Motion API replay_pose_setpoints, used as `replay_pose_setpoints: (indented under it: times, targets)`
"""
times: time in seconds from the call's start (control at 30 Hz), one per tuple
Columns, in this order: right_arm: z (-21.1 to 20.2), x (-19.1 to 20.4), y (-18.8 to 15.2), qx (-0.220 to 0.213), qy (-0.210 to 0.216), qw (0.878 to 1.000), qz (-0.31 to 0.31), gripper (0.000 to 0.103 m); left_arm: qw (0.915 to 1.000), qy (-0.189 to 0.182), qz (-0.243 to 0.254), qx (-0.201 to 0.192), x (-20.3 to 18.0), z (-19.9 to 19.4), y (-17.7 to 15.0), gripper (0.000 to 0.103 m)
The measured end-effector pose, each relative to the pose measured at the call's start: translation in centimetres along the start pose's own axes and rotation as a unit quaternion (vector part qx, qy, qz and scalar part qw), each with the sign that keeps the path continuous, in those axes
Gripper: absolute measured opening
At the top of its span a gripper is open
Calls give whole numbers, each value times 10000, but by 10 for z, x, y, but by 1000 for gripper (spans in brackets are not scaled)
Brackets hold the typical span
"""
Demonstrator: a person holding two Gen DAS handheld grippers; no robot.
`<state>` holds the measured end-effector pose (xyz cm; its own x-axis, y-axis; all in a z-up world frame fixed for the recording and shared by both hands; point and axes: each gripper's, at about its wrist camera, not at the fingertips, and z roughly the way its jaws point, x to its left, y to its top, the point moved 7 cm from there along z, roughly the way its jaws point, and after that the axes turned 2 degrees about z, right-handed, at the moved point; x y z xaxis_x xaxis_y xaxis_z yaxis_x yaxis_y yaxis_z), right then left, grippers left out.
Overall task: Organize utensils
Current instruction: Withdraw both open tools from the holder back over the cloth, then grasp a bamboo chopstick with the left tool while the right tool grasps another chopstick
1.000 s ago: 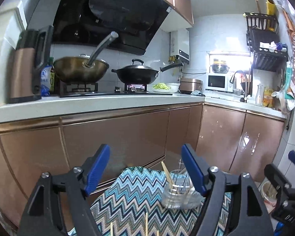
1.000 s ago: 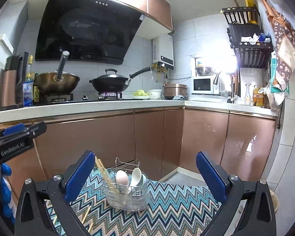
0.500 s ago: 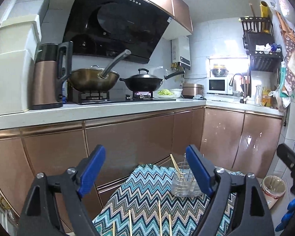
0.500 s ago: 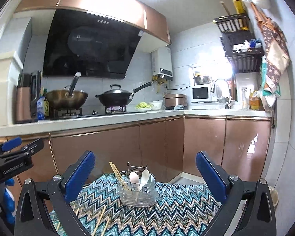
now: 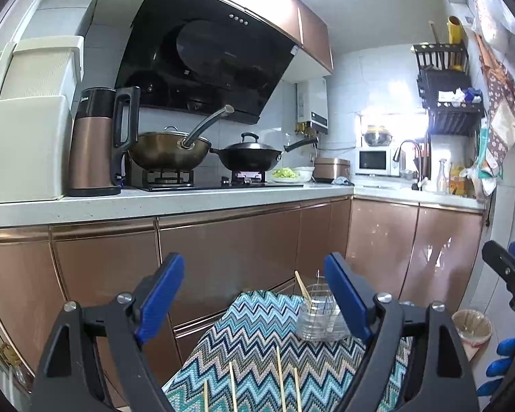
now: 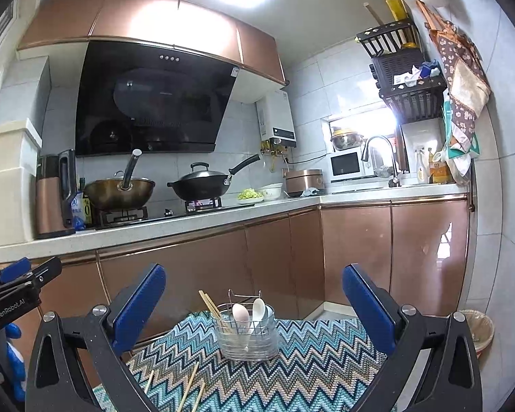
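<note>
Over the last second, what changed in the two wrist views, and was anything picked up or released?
Both views tilted upward and drew back: more ceiling shows, and the wire utensil holder sits smaller. Left gripper and right gripper stayed open and empty; nothing was taken or let go. The spoons in the holder and the loose chopsticks on the zigzag cloth did not shift.

— How many chopsticks (image 5: 278, 377) lie loose on the zigzag cloth (image 5: 257, 336)?
— Four show at the bottom of the left wrist view; the right wrist view shows three.
— And in the wire holder (image 6: 247, 329)?
— Two spoons (image 6: 240, 314) and two chopsticks.
— On the stove?
— Two woks (image 6: 120, 190).
</note>
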<state>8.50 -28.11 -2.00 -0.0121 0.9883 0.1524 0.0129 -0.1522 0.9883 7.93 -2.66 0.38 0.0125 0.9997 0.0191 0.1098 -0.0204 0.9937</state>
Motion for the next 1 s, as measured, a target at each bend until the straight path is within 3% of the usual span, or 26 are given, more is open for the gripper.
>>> replay_pose_setpoints:
  times: [0.3, 0.5, 0.73, 0.83, 1.0]
  targets:
    - [-15, 3, 6, -76, 17, 9999, -110, 103, 10000, 61, -49, 60, 12, -16, 1, 83]
    - [-28, -2, 14, -208, -97, 9997, -68, 103, 9992, 184, -323, 134, 45, -24, 4, 84]
    - [-32, -6, 17, -323, -182, 9993, 35, 103, 9963, 576, -620, 156, 91, -28, -2, 84]
    - [-29, -7, 15, -259, -205, 9994, 51, 103, 9947, 639, -749, 302, 104, -21, -10, 84]
    - [-11, -10, 3, 103, -210, 9997, 85, 103, 9924, 310, -891, 796, 103, 3, -32, 84]
